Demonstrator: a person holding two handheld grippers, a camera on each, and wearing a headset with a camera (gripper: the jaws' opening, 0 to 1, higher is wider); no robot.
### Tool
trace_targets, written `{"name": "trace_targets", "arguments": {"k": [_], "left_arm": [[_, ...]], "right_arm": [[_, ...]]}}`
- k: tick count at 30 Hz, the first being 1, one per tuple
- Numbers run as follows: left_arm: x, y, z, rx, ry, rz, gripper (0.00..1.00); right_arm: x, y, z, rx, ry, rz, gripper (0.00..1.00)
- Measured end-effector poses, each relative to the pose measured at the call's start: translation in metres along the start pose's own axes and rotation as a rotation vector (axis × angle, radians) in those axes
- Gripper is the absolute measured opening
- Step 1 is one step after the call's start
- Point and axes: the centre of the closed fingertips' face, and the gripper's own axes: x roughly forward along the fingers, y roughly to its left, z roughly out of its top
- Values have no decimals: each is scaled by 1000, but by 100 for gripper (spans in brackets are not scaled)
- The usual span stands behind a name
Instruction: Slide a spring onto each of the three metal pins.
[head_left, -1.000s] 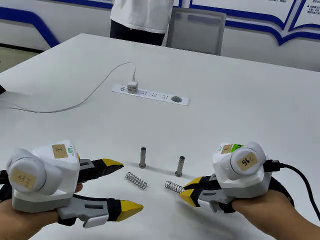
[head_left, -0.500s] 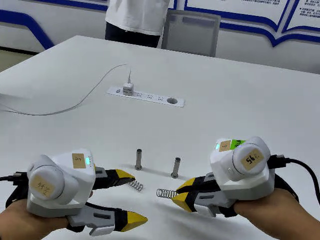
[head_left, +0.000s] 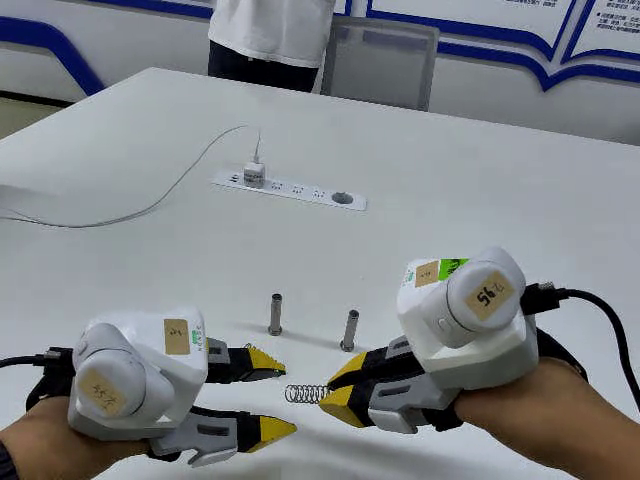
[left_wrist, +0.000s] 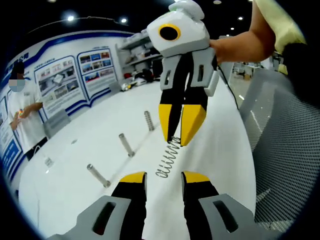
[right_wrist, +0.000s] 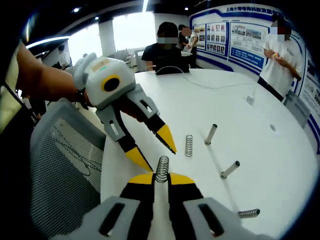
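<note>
While my right gripper (head_left: 334, 389) pinches one end of the spring (head_left: 304, 394), held level on the near side of the right-hand pin (head_left: 350, 330), my left gripper (head_left: 281, 398) stands open about its free end. Closing off-centre could, I judge, buckle it or flick it loose.
</note>
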Motion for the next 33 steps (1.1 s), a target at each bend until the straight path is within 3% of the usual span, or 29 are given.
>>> {"name": "trace_targets", "arguments": {"k": [8, 14, 24, 28, 33], "left_arm": [[2, -5, 2, 35, -8, -11, 17], [3, -6, 3, 25, -12, -14, 12], [1, -8, 11, -102, -62, -49, 11], [1, -11, 16, -189, -94, -72, 11], [-1, -9, 20, -238, -130, -74, 11]], "right_arm": [[-1, 6, 4, 0, 4, 18, 11], [-3, 9, 13, -14, -14, 16, 11], [-5, 9, 31, -19, -88, 6, 12], [-5, 10, 38, -26, -112, 3, 12], [-4, 10, 42, -41, -129, -2, 12]]}}
